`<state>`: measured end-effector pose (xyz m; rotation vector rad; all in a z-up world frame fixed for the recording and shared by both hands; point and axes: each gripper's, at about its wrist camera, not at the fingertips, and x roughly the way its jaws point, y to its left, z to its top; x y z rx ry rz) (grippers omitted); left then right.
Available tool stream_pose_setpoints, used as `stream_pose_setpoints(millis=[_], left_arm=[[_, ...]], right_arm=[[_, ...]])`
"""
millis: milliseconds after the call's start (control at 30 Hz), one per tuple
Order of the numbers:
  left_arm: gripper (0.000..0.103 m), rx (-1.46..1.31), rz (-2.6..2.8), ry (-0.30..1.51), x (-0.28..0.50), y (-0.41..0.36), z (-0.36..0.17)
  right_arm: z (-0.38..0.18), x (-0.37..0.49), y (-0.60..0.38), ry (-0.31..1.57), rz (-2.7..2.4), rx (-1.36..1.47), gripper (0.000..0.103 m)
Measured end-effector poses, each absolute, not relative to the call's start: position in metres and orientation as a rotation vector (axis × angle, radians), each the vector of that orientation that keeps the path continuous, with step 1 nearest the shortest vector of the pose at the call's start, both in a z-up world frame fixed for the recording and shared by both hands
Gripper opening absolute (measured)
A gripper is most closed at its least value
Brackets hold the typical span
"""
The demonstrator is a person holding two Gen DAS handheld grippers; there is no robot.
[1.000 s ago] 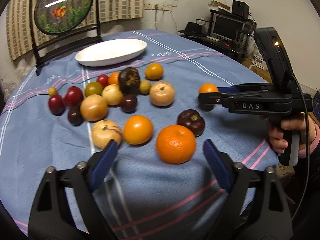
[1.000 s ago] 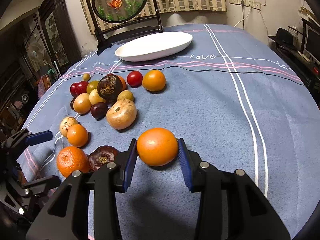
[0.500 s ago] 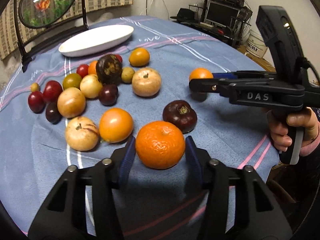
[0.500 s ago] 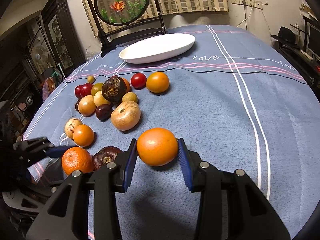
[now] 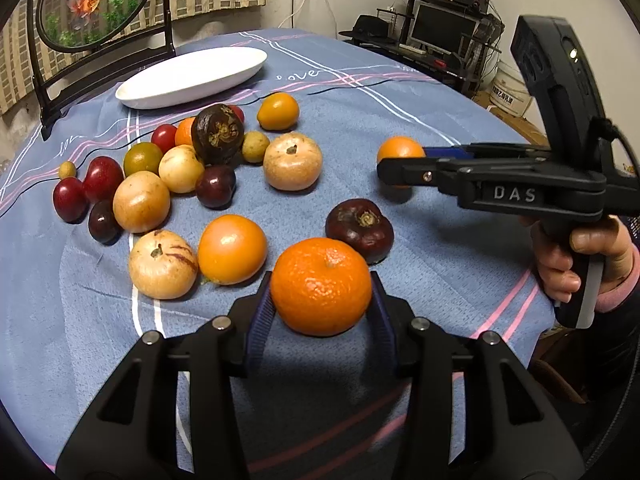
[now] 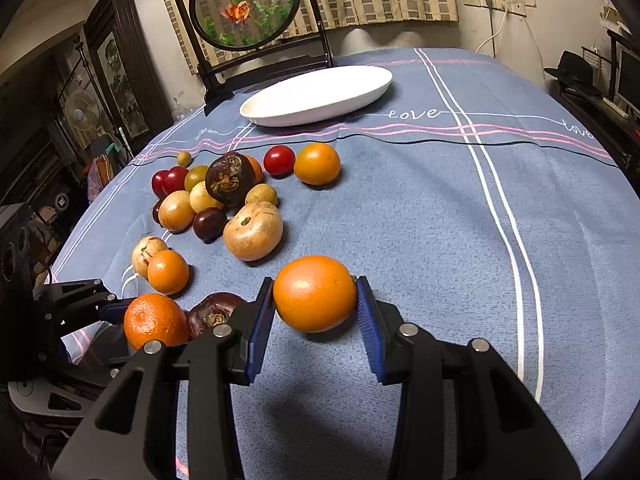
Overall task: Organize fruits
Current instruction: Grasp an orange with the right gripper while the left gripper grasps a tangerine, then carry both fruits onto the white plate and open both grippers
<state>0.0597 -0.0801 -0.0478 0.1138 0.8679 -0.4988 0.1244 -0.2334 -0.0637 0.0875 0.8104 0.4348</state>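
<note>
Dimpled orange (image 5: 321,286) between closing left tongs (image 5: 321,312), pads touching, smooth orange (image 6: 315,293) clamped in right tongs (image 6: 316,308)

We see the plate (image 5: 192,76) at the far side of the table (image 5: 400,92), the fruit cluster (image 5: 180,168) before it, nearer us

Left gripper (image 5: 321,306) with blue-padded fingers (image 5: 259,322) closing on a dimpled round orange mandarin (image 5: 321,286), blue striped cloth over the worktop (image 5: 420,96), empty white oval plate (image 5: 192,77) beyond scattered fruit, right gripper (image 5: 394,172) gripping a smooth orange fruit (image 5: 399,150).
</note>
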Motion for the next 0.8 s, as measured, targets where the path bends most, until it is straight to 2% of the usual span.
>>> stream_pose_setpoints(millis=[367,600,800], left_arm=[[0.046,0.058,-0.525,0.823,0.089,-0.052,-0.007],[0.046,0.035,-0.407,0.81,0.2,-0.025,0.032],[0.046,-0.043,-0.316,0.911,0.323,-0.009,0.03]], right_arm=[[-0.046,0.152,-0.229,0.818,0.433,0.14,0.041],[-0.005,0.223,-0.201,0.708,0.428,0.046,0.041],[-0.006,0.314,-0.17,0.703,0.404,-0.03,0.041]])
